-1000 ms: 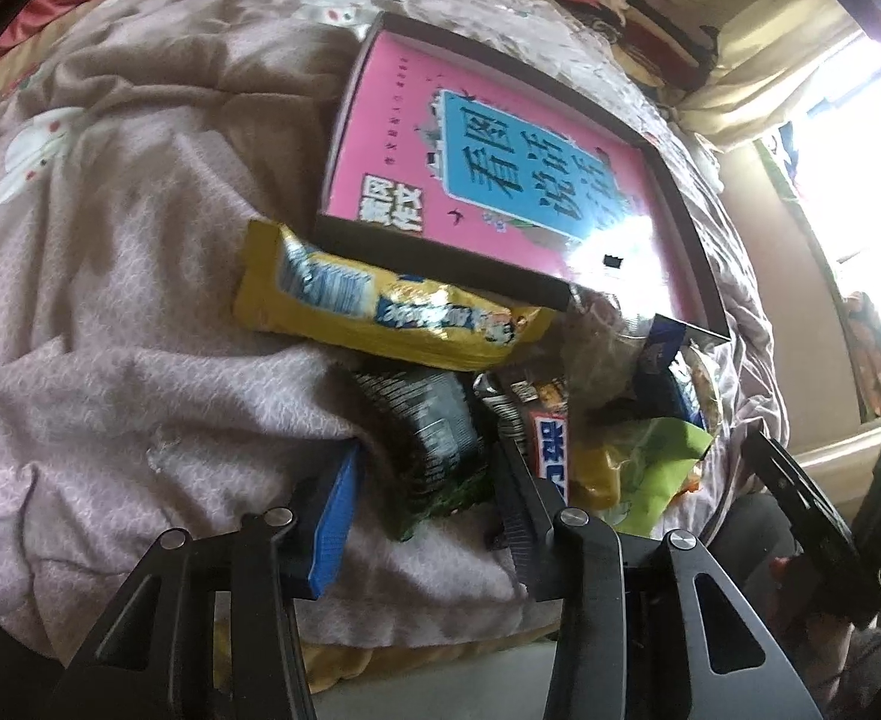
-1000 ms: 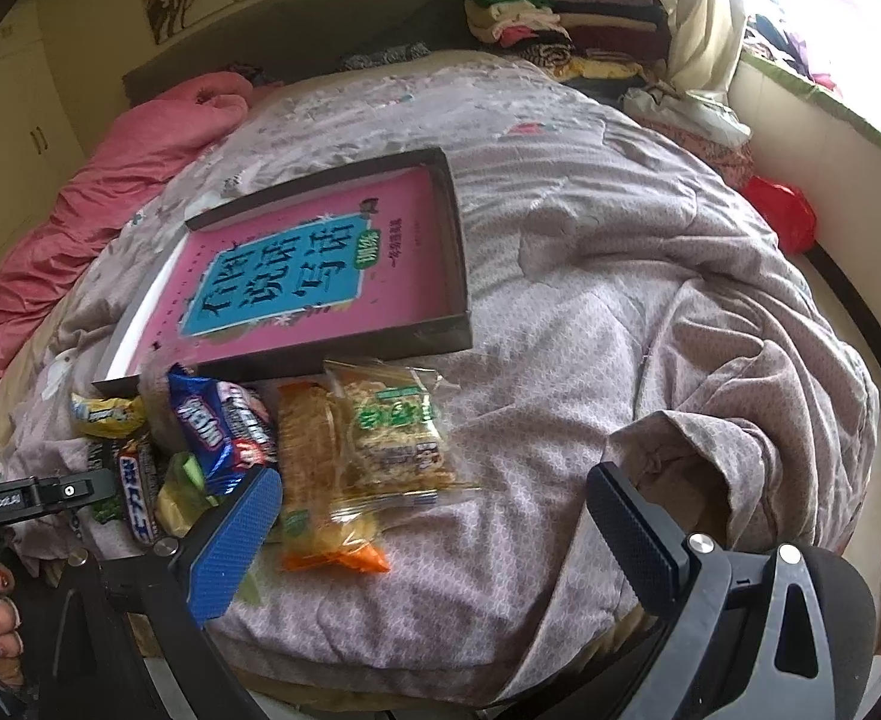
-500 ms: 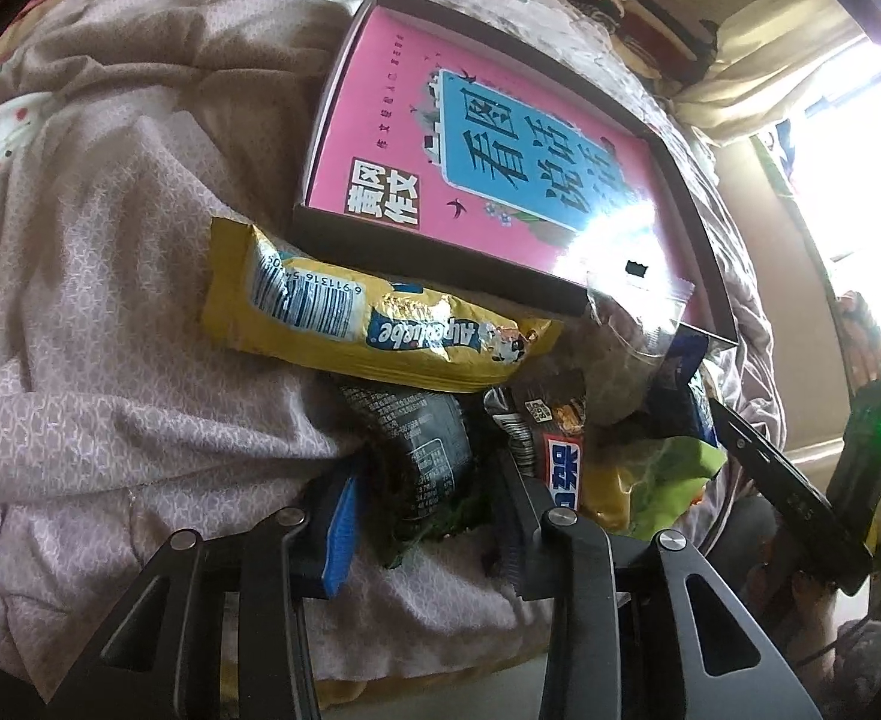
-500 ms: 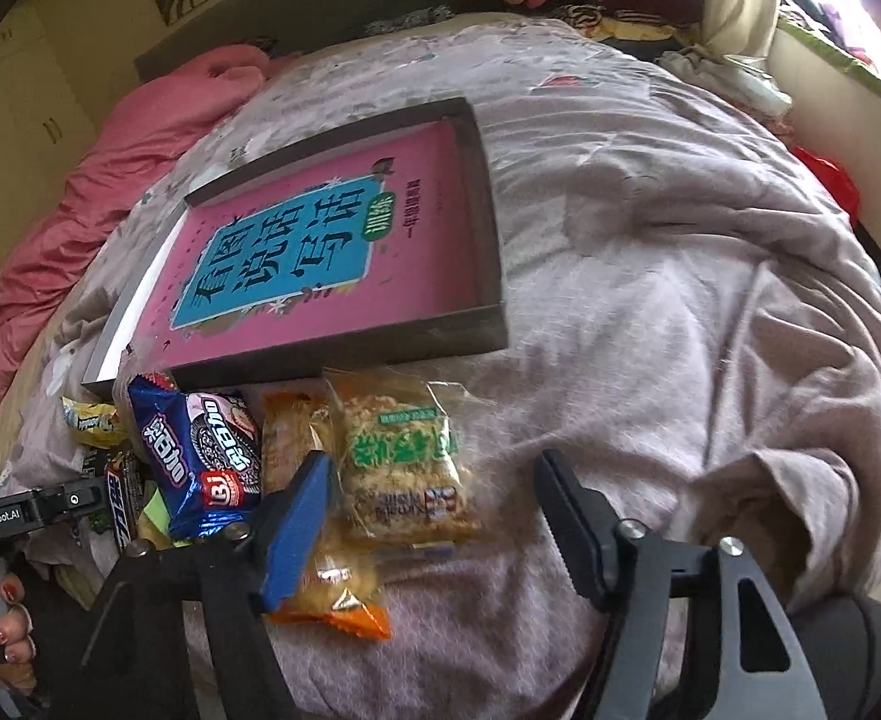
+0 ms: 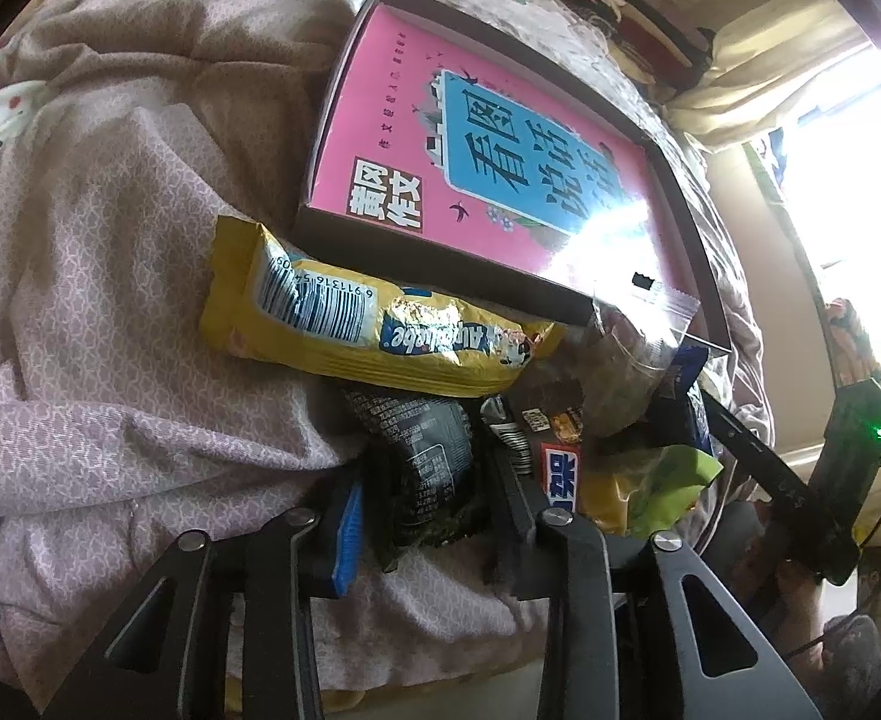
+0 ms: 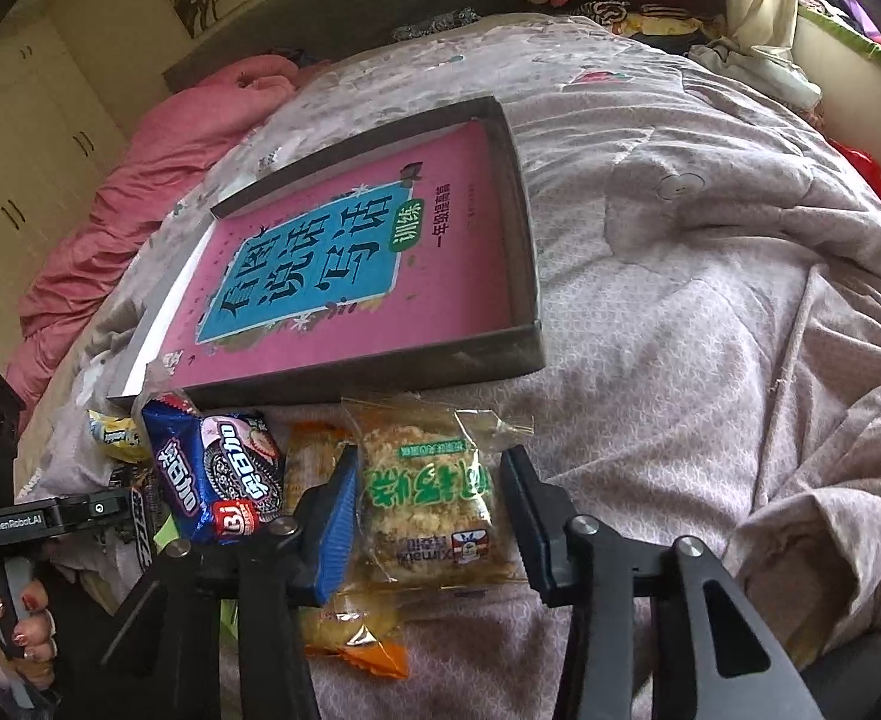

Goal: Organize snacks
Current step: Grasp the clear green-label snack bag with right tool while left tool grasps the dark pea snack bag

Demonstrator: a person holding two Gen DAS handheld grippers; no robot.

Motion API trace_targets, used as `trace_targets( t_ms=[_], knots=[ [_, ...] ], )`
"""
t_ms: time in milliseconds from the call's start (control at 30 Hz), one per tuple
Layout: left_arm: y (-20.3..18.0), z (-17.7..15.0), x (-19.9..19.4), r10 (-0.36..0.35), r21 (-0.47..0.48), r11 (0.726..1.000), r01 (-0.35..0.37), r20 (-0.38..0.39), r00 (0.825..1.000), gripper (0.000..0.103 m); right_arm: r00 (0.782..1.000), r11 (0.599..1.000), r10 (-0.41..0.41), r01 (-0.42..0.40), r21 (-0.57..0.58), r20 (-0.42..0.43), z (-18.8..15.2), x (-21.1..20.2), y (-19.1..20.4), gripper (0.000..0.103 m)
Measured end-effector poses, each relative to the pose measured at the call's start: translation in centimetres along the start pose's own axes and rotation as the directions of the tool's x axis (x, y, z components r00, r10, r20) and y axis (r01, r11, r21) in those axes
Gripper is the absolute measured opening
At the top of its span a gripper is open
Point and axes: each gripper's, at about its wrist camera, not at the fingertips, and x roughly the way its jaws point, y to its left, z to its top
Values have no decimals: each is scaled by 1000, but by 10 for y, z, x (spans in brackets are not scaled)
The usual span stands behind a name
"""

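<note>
Left wrist: our left gripper (image 5: 425, 501) fingers straddle the dark snack pack (image 5: 422, 462), not clamped, near the yellow pack (image 5: 368, 324). Right gripper (image 6: 434, 504) spread around the clear cake pack (image 6: 431, 498), w/ box (image 6: 500, 354) just beyond.

Right gripper (image 6: 431, 495) fingers (image 6: 335, 516) straddle cracker packet (image 6: 431, 507).
</note>
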Motion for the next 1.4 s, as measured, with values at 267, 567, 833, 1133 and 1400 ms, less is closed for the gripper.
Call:
trace_targets(
  t_ms=[267,567,833,1133,1400],
  knots=[
    [-3,-7,-20,-11,26,1000,11,20,1000,31,998,1000,7,-6,-22,69,-2,-24,5,45],
    [-3,-10,-41,-47,13,999,46,29,998,31,995,1000,22,-20,-24,99,-1,-39,9,45],
    [-12,-14,-57,-60,34,998,59,42,997,31,991,999,24,-19,-44,131,-1,-49,14,45],
    [-14,-15,-71,-75,41,997,72,76,994,31,988,999,25,-18,-47,155,0,-56,16,45],
    [-13,-10,-87,-48,40,998,43,135,990,31,985,999,29,-22,-43,170,2,-60,15,45]
  ],
)
